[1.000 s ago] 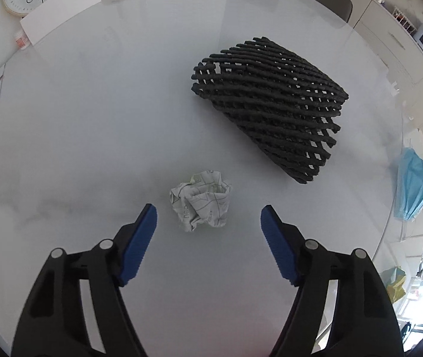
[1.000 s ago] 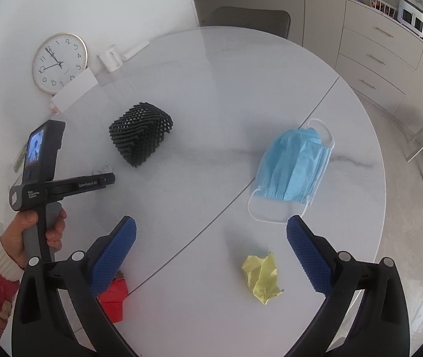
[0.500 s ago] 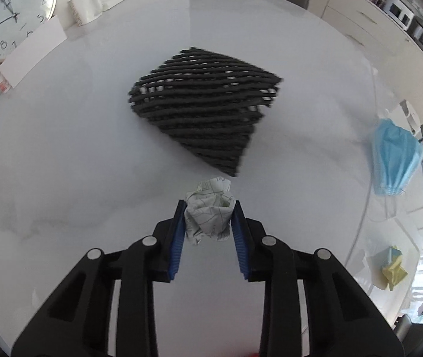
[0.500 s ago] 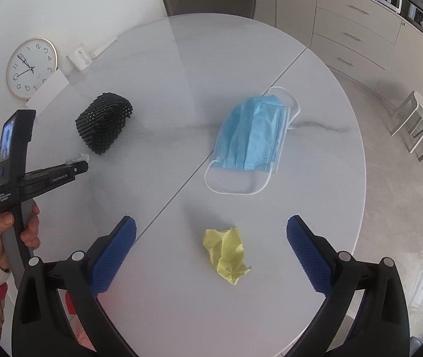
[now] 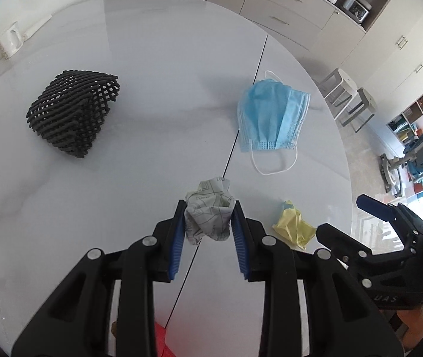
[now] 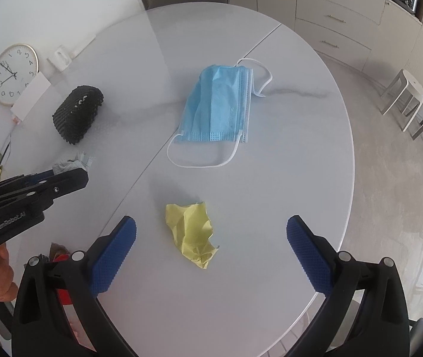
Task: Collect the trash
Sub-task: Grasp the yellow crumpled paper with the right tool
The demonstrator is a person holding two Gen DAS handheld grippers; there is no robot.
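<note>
My left gripper (image 5: 208,208) is shut on a crumpled white printed paper ball (image 5: 208,212) and holds it above the white round table (image 5: 163,44). In the right wrist view the left gripper (image 6: 71,172) shows at the left with the paper ball (image 6: 74,163) at its tip. My right gripper (image 6: 210,227) is open, its blue pads on either side of a crumpled yellow paper (image 6: 193,233) lying on the table. The yellow paper (image 5: 294,226) and the right gripper (image 5: 345,217) also show in the left wrist view. A blue face mask (image 6: 220,105) lies beyond, also seen in the left view (image 5: 270,116).
A black mesh net (image 6: 77,114) lies at the table's left, also in the left wrist view (image 5: 73,113). A wall clock (image 6: 13,74) and a white card (image 6: 31,96) lean at the back left. Something red (image 6: 59,260) sits below the near table edge. Stools (image 6: 410,101) stand right.
My left gripper closed on the white paper ball, lifted it and swung right, away from the black net. My right gripper moved closer to the yellow paper, still open.
</note>
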